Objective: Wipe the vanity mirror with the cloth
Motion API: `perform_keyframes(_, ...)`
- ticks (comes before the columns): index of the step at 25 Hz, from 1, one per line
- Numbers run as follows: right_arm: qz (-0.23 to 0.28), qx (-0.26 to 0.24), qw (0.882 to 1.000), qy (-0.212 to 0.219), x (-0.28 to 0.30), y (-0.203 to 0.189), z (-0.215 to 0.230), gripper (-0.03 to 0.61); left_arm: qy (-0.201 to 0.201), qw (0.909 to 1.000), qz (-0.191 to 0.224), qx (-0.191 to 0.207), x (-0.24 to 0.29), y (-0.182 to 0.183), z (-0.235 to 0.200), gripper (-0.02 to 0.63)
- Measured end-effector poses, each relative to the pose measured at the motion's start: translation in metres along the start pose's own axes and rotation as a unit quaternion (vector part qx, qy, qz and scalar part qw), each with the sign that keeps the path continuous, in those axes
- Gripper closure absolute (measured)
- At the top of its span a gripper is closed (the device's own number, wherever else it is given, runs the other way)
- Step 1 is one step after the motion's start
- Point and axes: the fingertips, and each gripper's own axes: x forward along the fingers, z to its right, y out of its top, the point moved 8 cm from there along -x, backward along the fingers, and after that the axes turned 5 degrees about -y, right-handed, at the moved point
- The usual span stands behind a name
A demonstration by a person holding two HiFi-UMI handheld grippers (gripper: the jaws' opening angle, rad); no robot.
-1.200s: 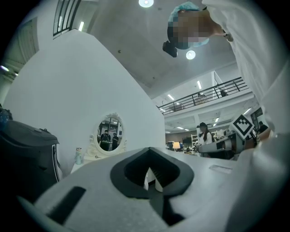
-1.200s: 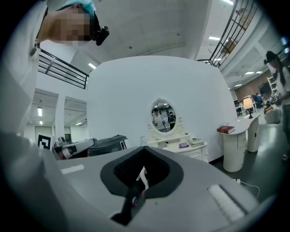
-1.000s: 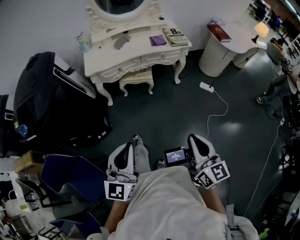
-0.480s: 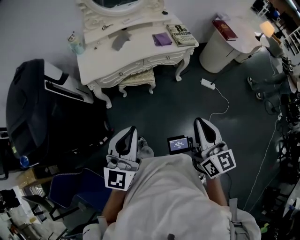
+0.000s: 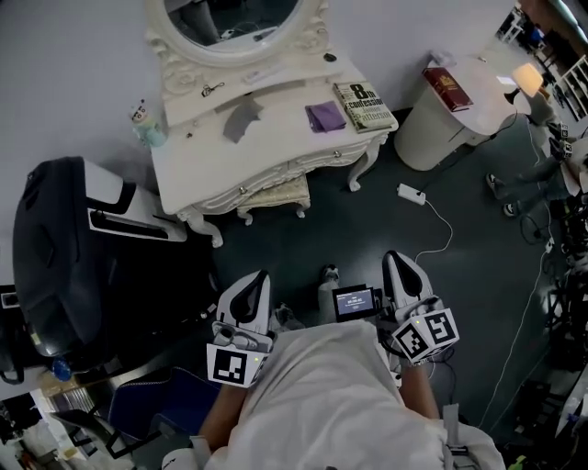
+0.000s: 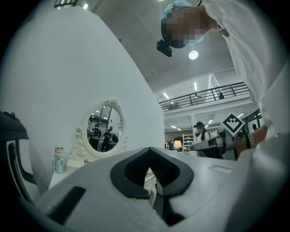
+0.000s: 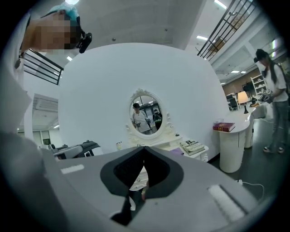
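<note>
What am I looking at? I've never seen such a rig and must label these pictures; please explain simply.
A person holds a two-jaw tool in each hand: the left gripper and the right gripper. The top-down picture comes from a camera on the head; the other two from cameras riding on the grippers. Both pairs of jaws are closed, holding nothing. Ahead, the white vanity table bears a grey cloth, a purple cloth, a book and a bottle, below the oval mirror.

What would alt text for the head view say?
Seen from above, a person holds a left gripper and right gripper toward a white vanity table with an oval mirror; a grey cloth and book lie on it.
</note>
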Motion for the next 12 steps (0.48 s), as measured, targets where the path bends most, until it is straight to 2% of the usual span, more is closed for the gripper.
perform_keyframes(4,-0.023,0.006,1.0,-0.004,0.041,0.003,0.034,0.563,0.002,0.9999,-0.014,-0.006,0.044,-0.008,-0.015,0.607)
perform_keyframes(7,-0.045,0.008,0.999,-0.004,0.085,0.006,0.069,0.546,0.01,0.9997,-0.021,0.009,0.083,-0.018,-0.036,0.607)
perform_keyframes(12,-0.091,-0.022,0.995,0.024,0.191,0.033,0.135,0.487,0.054,0.9982,-0.013,0.023,0.168,-0.019,-0.071,0.607)
